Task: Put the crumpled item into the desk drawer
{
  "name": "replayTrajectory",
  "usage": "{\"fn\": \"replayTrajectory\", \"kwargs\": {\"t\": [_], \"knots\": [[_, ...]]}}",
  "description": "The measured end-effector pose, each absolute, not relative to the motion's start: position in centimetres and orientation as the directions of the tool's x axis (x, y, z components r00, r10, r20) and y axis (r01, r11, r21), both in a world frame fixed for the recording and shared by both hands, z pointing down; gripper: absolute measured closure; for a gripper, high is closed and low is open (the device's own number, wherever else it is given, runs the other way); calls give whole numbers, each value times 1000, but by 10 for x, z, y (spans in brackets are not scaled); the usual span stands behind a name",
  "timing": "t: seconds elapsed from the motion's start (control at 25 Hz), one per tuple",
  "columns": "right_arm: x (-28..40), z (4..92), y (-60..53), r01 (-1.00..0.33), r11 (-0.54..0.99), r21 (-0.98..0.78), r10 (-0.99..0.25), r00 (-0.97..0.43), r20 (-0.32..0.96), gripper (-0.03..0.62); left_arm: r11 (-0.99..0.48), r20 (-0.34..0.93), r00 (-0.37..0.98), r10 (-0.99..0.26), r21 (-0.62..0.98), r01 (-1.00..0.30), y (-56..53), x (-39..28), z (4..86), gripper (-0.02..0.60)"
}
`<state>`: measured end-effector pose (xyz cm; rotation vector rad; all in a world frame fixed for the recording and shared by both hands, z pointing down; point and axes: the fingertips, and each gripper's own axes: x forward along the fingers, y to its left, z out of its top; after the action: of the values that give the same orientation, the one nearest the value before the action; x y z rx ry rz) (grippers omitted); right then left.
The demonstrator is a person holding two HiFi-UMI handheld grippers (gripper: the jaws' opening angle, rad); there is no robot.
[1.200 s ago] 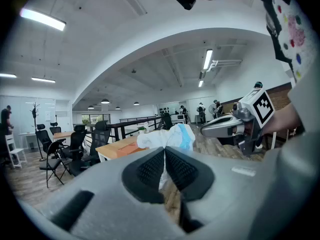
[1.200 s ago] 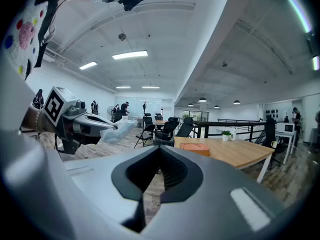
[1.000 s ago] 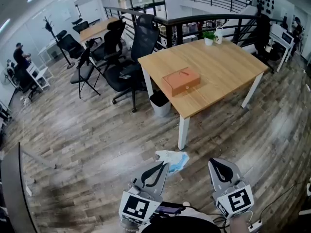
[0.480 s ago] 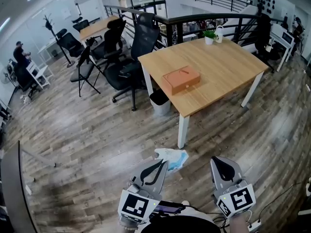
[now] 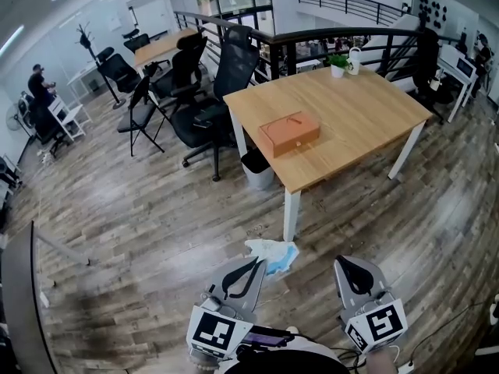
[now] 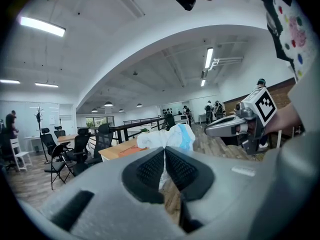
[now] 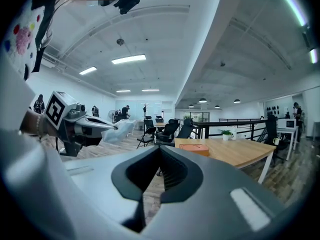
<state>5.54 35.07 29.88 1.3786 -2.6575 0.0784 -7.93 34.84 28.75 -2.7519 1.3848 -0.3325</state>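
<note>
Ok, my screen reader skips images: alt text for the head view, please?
The left hand-held gripper holds a crumpled white-and-blue item; the right hand-held gripper is shut and empty. A brown box sits on the table ahead.

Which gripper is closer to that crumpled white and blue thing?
Left. The left gripper is shut on the crumpled item. The right gripper, shut and empty, hangs apart to its right.

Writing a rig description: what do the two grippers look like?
The left gripper and right gripper are light grey shells with black ribbed jaws, each bearing a cube of black-and-white square markers. The person's top is white with coloured dots.
</note>
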Motion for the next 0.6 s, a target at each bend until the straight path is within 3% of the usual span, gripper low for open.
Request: {"fn": "replayTrajectory", "kwargs": {"t": [0.6], "knots": [[87,299,348,-802,598,12,-797,-593,111,588,-550,144,532,-834,-158,-820,352,-52,290,575]]}}
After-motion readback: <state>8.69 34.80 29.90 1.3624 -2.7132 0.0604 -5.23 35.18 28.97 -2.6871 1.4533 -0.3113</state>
